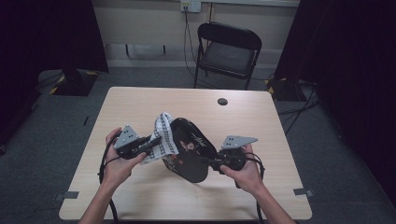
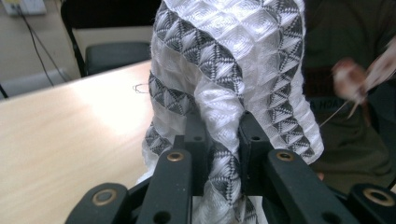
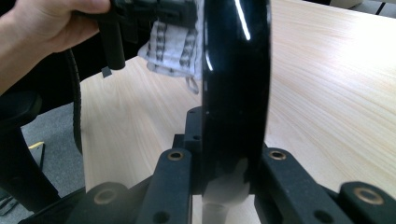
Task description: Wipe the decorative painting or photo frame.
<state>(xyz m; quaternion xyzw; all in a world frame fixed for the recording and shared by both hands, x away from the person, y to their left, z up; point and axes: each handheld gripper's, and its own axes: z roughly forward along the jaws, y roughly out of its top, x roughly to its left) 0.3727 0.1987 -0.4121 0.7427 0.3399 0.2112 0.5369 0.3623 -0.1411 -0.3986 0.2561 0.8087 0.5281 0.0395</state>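
here we grip a black plate (image 1: 189, 149) by its rim in our right gripper (image 1: 215, 162), holding it tilted above the table (image 1: 261, 126). our left gripper (image 1: 152, 142) is clenched on a checked cloth (image 1: 163, 135), which presses against the plate's face.

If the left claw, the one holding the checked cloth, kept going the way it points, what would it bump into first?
Probably the black plate that the right claw grips: the left claw points across at it with the cloth bunched between, seemingly already against it.
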